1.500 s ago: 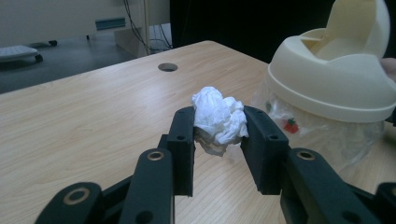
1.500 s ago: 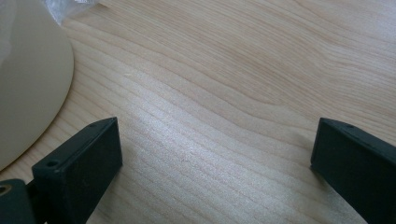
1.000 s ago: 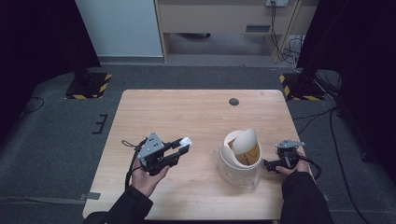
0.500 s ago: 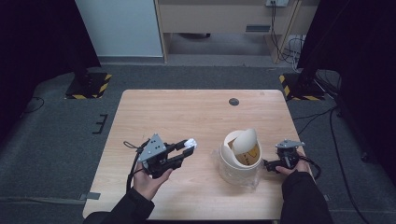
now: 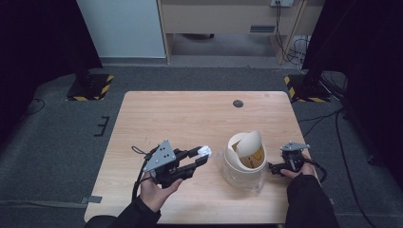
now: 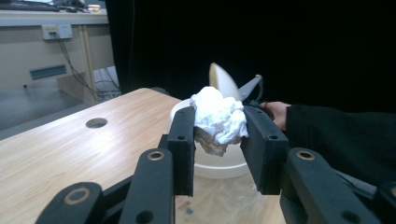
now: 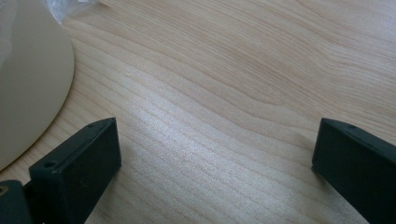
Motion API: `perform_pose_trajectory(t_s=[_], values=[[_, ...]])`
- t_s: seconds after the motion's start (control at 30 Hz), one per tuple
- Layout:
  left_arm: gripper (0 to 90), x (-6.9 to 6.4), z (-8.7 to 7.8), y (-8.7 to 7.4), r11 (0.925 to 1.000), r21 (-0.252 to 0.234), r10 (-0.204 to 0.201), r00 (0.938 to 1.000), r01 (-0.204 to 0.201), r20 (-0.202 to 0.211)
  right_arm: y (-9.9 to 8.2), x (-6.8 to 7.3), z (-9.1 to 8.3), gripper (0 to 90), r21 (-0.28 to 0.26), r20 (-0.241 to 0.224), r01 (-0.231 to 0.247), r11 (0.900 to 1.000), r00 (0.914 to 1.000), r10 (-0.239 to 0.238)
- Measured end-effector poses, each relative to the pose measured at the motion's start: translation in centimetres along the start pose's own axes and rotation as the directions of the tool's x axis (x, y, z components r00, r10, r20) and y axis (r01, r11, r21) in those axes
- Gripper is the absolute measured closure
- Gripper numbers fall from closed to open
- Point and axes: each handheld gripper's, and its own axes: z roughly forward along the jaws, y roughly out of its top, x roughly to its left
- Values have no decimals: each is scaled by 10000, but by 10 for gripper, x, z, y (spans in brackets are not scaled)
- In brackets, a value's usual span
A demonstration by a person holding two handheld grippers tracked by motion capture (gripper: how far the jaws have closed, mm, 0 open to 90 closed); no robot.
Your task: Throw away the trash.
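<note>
A crumpled white paper wad (image 6: 218, 119) is pinched between the jaws of my left gripper (image 5: 202, 157), which is shut on it and held above the table just left of a cream bin (image 5: 237, 173). The wad (image 5: 205, 151) sits a short way from the bin's rim. The bin's swing lid (image 5: 249, 144) is tilted up, showing the inside. In the left gripper view the bin (image 6: 219, 165) stands right behind the wad. My right gripper (image 5: 273, 167) rests low at the bin's right side, jaws wide open over bare wood (image 7: 217, 158), with the bin's wall (image 7: 28, 93) at their left.
The wooden table (image 5: 180, 118) has a round cable hole (image 5: 238, 103) near its far edge. Clear plastic film (image 5: 256, 184) lies around the bin's base. Black curtains flank the table, and a desk stands beyond it.
My left gripper has carried the paper wad to the right, closer to the bin. The right gripper and the bin have stayed put.
</note>
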Motion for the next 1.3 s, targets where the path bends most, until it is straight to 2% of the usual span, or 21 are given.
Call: perform_pose_trajectory(t_s=[0.37, 0.73, 1.3], values=[[653, -19, 14, -1, 9997, 195, 161, 9984, -171, 543, 0, 0, 0, 11, 16, -12, 10, 10000, 10000, -10], [654, -43, 38, -3, 9982, 478, 311, 9924, -370, 1191, 0, 0, 0, 11, 15, -13, 28, 10000, 10000, -28], [656, -58, 92, -8, 9954, 846, 340, 9903, -456, 1345, 0, 0, 0, 11, 4, -12, 57, 10000, 10000, -57]])
